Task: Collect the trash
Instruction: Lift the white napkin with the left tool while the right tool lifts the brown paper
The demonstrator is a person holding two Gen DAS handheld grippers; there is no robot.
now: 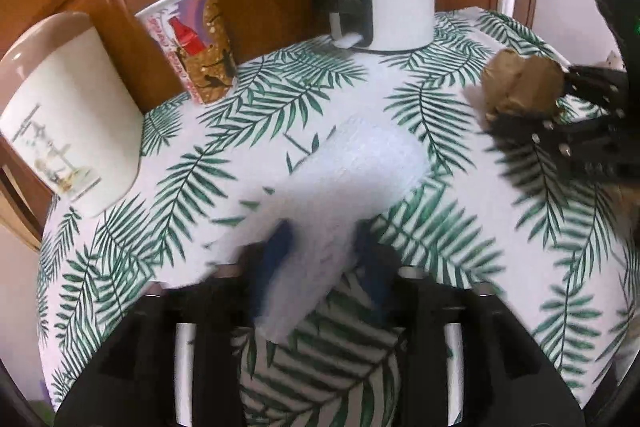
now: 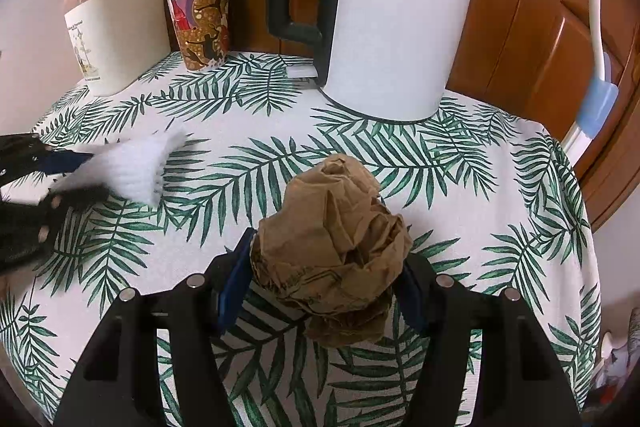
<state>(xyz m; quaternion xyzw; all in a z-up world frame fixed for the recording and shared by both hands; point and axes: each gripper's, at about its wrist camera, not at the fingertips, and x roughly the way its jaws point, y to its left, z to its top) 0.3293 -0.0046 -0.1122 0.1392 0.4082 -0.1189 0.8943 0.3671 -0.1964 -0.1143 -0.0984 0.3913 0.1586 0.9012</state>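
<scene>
My left gripper (image 1: 324, 247) is shut on a white paper napkin (image 1: 344, 183) and holds it over the leaf-print tablecloth (image 1: 460, 227); the view is blurred. It also shows at the left of the right wrist view, with the napkin (image 2: 136, 167) between its fingers. My right gripper (image 2: 324, 275) is shut on a crumpled brown paper ball (image 2: 336, 243), held above the cloth. The ball (image 1: 520, 87) and right gripper show at the right edge of the left wrist view.
A white kettle (image 2: 400, 11) with a black handle stands at the back. A printed paper cup (image 2: 202, 23) and a cream canister (image 2: 116, 27) stand at the back left. Brown wooden cabinet doors (image 2: 540, 27) lie behind. The table edge (image 2: 592, 227) drops off at right.
</scene>
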